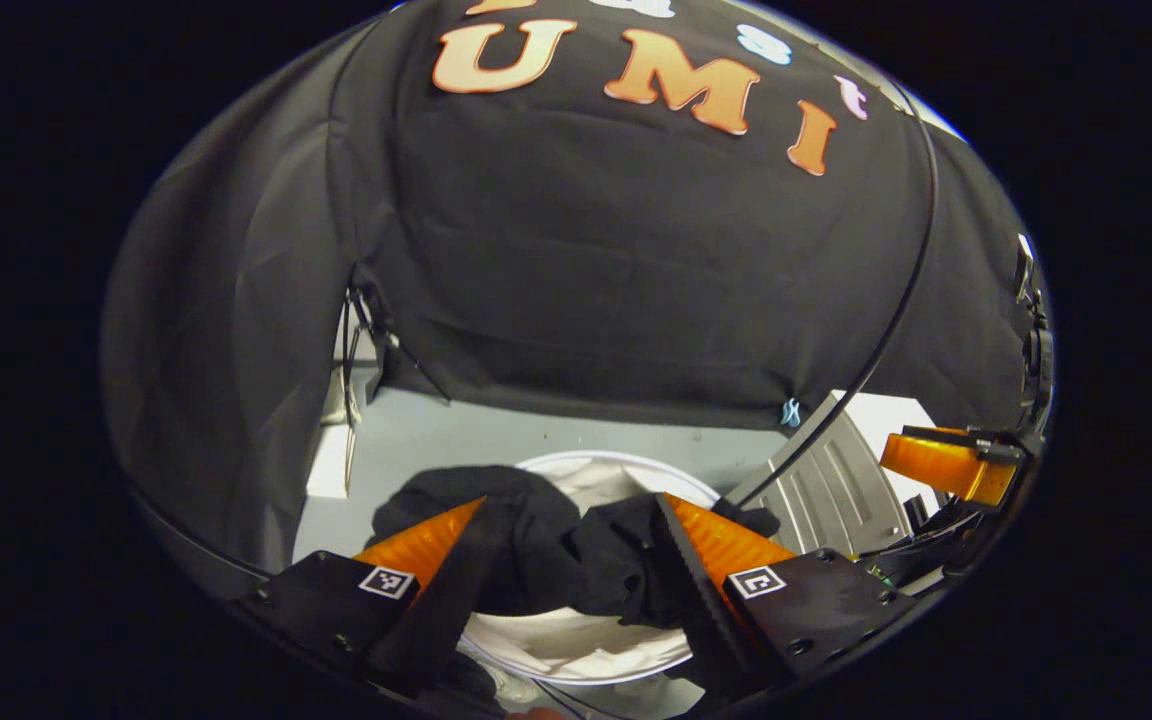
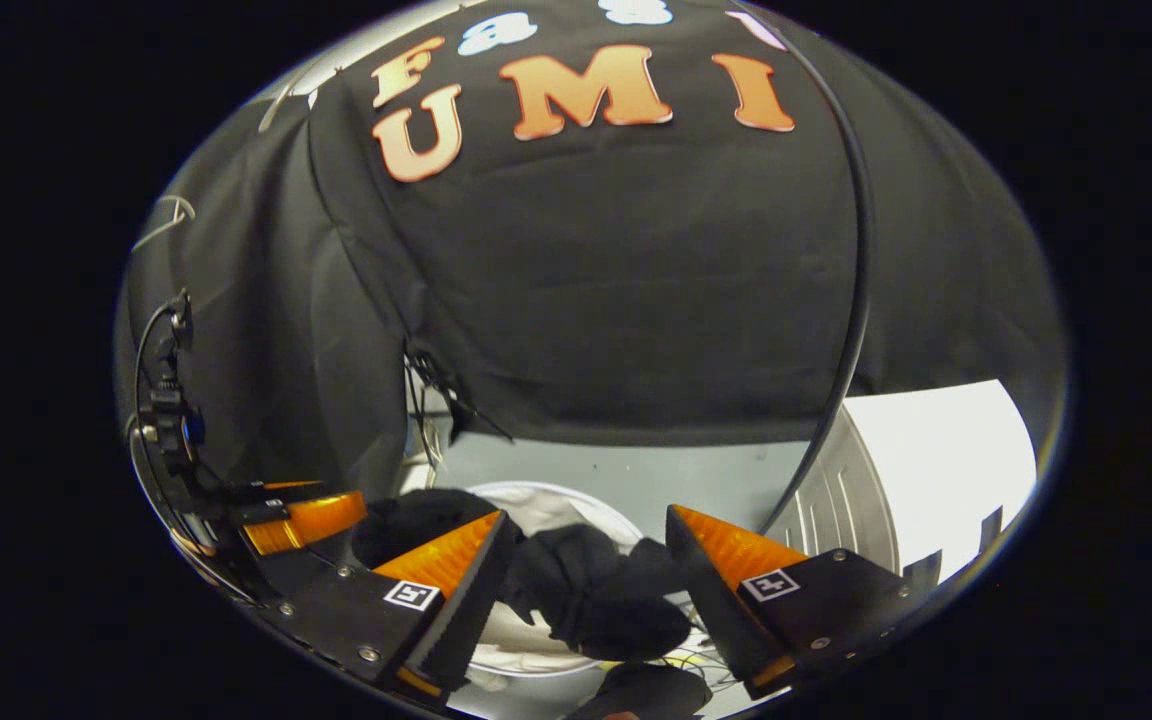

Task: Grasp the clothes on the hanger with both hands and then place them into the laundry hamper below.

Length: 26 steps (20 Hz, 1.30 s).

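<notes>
Clothes (image 1: 536, 555), a dark bundle, lie over the white hamper (image 1: 576, 655), draped across its rim and liner. In left gripper view the left gripper (image 1: 571, 545) has fingers spread wide, cloth bunched between them and touching the inner faces; whether both press it, can't tell. In right gripper view the right gripper (image 2: 586, 560) is also wide, w/ the bundle (image 2: 596, 600) lying between and just below the tips, hamper (image 2: 536, 650) under it. Bundle's long axis runs side to side, across both pairs of fingers. Both grippers sit near it, left looks closer in. Likely release stage: cloth is already over the opening, so it needs dropping clear. Grey floor (image 1: 556, 440); black cloth wall (image 1: 636, 260) behind; ribbed pale object (image 1: 836, 490) beside hamper.
</notes>
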Tool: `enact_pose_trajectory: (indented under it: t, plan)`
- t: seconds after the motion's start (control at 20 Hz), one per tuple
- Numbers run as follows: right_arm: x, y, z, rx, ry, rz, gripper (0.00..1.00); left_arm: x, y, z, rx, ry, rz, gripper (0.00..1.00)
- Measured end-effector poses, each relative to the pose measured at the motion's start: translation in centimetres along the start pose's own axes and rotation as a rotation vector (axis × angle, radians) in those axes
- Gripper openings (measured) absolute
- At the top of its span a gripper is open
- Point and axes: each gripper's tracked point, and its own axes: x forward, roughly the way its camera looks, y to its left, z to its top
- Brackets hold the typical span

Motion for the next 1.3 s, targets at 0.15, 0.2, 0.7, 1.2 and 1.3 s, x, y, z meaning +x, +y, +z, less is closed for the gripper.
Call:
enact_pose_trajectory:
  t: [0.15, 0.2, 0.7, 1.2, 1.3]
  plan:
    - [-3.1, 0.4, 5.1, -0.026, -0.106, -0.027, 0.94, -3.7, -0.9, 4.3, 0.020, -0.092, -0.017, 0.98]
    - [-3.8, 0.8, 6.4, -0.030, -0.129, -0.025, 0.94, -4.8, -1.0, 5.8, 0.027, -0.123, -0.016, 0.98]
    - [-12.1, 4.4, 17.2, -0.080, -0.310, -0.012, 0.94, -15.6, -3.0, 20.9, 0.109, -0.423, 0.029, 0.98]
    - [-19.7, 5.8, 24.9, -0.124, -0.455, -0.010, 0.94, -24.4, -1.9, 29.3, 0.103, -0.629, 0.106, 0.94]
    - [-21.2, 5.8, 26.5, -0.134, -0.484, -0.023, 0.83, -26.3, -1.1, 30.7, 0.098, -0.677, 0.120, 0.94]
